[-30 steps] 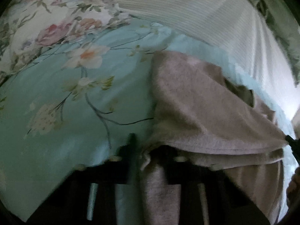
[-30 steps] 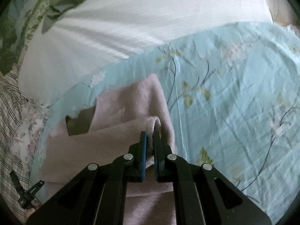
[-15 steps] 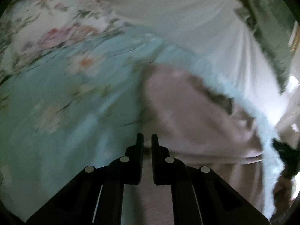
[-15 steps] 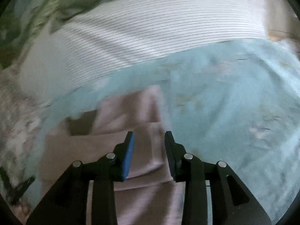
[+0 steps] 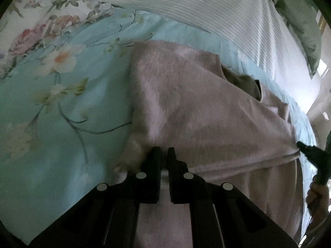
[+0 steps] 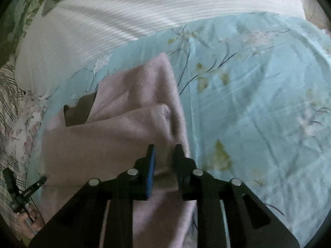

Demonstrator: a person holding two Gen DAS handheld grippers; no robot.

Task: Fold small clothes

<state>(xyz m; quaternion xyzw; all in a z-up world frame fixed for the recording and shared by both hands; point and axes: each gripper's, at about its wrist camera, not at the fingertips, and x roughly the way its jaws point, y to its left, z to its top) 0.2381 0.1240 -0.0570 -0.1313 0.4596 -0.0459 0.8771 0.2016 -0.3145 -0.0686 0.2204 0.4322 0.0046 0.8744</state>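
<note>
So, left wrist view first: the left gripper (image 5: 163,155) has its jaws pressed nearly together right at the near left corner of the pink garment (image 5: 206,111), and the fuzzy edge bunches up around the tips, so I'd guess it's pinching cloth, but the tips hide the actual contact. The garment lies on the blue floral sheet (image 5: 62,124) and spreads from the jaws up toward 12 and out to 3 o'clock, with its folded top layer's edge running roughly left to right, so that's the long axis. Over at 3 o'clock the right gripper (image 5: 304,147) pokes in at the far right corner of that same edge. A striped white pillow (image 5: 206,6) sits beyond at 12. Right wrist view: the right gripper (image 6: 164,155) has just been narrowing its jaws, and they're partly spread now with the pink edge sitting between them; I can't see the pads actually pressing on it. The garment (image 6: 115,140) runs off toward 9 o'clock, where the left gripper (image 6: 26,190) shows at about 8. Each gripper is nearest its own corner, so the next fold probably hinges on both getting that long edge.
</note>
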